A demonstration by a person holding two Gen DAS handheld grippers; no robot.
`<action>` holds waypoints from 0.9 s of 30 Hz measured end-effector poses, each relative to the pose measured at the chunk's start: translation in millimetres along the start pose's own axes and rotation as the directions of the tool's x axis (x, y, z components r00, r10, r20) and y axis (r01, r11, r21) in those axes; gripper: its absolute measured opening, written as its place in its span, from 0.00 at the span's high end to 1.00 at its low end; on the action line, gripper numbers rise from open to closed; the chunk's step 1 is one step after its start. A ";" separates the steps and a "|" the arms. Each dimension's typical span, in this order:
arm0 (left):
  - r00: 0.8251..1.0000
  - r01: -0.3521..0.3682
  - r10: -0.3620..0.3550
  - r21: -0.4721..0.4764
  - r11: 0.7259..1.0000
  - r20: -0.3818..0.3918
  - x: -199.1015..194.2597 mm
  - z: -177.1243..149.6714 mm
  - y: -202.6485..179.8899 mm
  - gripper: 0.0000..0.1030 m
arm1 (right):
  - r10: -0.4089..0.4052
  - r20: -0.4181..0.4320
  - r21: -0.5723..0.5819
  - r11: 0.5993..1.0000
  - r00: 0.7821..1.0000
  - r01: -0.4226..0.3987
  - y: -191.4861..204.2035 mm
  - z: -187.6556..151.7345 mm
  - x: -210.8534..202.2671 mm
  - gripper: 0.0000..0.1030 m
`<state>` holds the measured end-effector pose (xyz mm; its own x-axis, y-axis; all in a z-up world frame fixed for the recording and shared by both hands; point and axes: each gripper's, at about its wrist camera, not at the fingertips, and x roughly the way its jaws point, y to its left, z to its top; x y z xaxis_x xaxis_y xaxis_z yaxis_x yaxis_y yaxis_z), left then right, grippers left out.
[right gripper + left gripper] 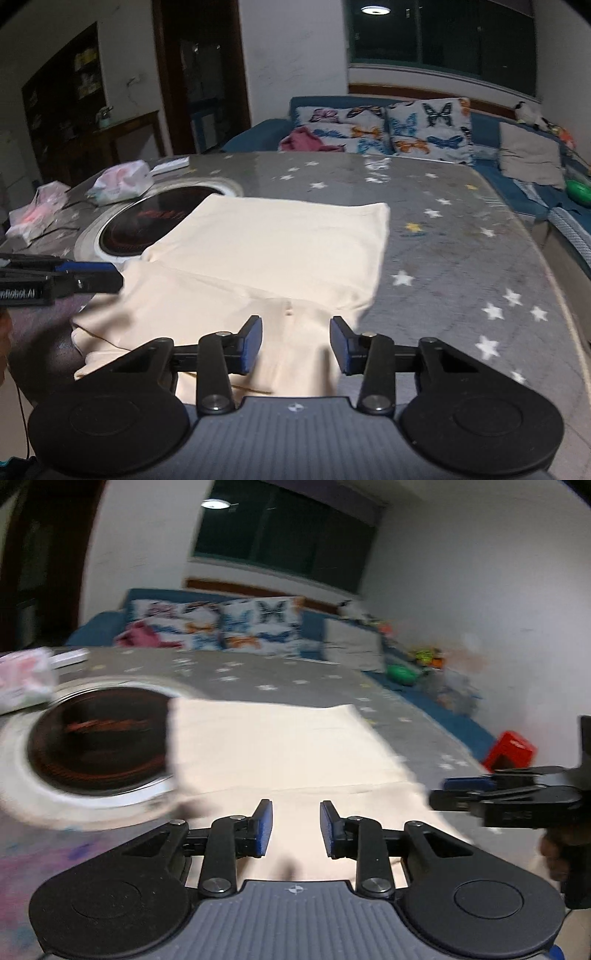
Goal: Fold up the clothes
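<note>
Left gripper (296, 829): jaws apart, nothing between them, poised over the near part of the cream garment (280, 746). Right gripper (296, 345): jaws likewise parted and empty, above the garment's near right portion. The garment lies partly folded on the grey star-patterned table (461, 258), its far corner overlapping a round hob (147, 221). Judged light, soft and limp; best taken at a corner or edge.

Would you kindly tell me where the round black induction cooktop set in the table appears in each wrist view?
Left wrist view: the induction cooktop fills the left-middle, blurred, its right edge hidden under the cream garment.
Right wrist view: it sits left of centre, smaller, again partly covered by the garment's far-left corner.
Shared landmark: the butterfly-print pillows on the blue sofa beyond the table.
</note>
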<state>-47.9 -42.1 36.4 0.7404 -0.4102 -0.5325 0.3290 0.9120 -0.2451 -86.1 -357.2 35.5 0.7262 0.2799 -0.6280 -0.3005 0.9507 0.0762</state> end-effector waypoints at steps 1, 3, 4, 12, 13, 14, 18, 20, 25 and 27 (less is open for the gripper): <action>1.000 -0.020 0.020 -0.011 1.000 -0.004 -0.8 0.2 7.7 0.72 | 0.009 -0.007 -0.007 1.000 1.000 -0.009 2.9 0.6 5.5 0.66; 0.998 -0.057 0.057 -0.023 0.998 -0.008 -1.5 1.7 19.7 0.73 | 0.012 -0.020 -0.013 1.000 1.000 -0.013 5.2 2.1 16.0 0.71; 0.997 -0.072 0.072 -0.022 0.997 -0.007 -1.1 3.5 23.0 0.73 | 0.015 -0.029 -0.011 1.000 0.999 -0.016 6.0 2.1 19.7 0.75; 0.994 -0.109 0.108 -0.010 0.994 -0.030 17.7 9.1 28.6 0.73 | -0.002 -0.062 -0.012 1.000 0.998 0.001 9.5 -1.3 36.2 0.85; 0.992 -0.119 0.119 -0.008 0.993 -0.034 21.0 9.3 28.9 0.73 | -0.002 -0.061 -0.009 1.000 0.998 0.001 9.1 -1.4 36.2 0.85; 0.991 -0.130 0.130 -0.005 0.991 -0.039 24.3 9.5 29.2 0.75 | -0.007 -0.058 -0.011 1.000 0.998 0.006 9.4 -1.3 36.0 0.87; 0.986 -0.155 0.155 -0.002 0.988 -0.061 32.0 7.0 34.8 0.83 | -0.026 -0.045 -0.020 0.999 0.999 0.025 10.2 -0.7 33.8 0.97; 0.984 -0.168 0.170 0.026 0.985 -0.056 30.8 5.1 34.3 0.85 | -0.034 -0.039 -0.026 0.999 0.999 0.033 9.8 -0.5 30.5 0.97; 0.980 -0.181 0.185 0.056 0.982 -0.068 29.7 2.4 35.0 0.84 | -0.057 -0.026 -0.040 0.998 0.998 0.055 8.7 0.0 22.1 1.00; 0.981 -0.185 0.188 0.056 0.981 -0.051 23.0 5.6 32.8 0.84 | -0.065 -0.020 -0.046 0.997 0.998 0.064 8.3 0.3 18.8 0.99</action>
<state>-16.8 -21.6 20.7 0.7581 -0.2309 -0.6099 0.2184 0.9711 -0.0962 -74.8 -344.1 24.6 0.7315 0.2144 -0.6472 -0.2811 0.9597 0.0002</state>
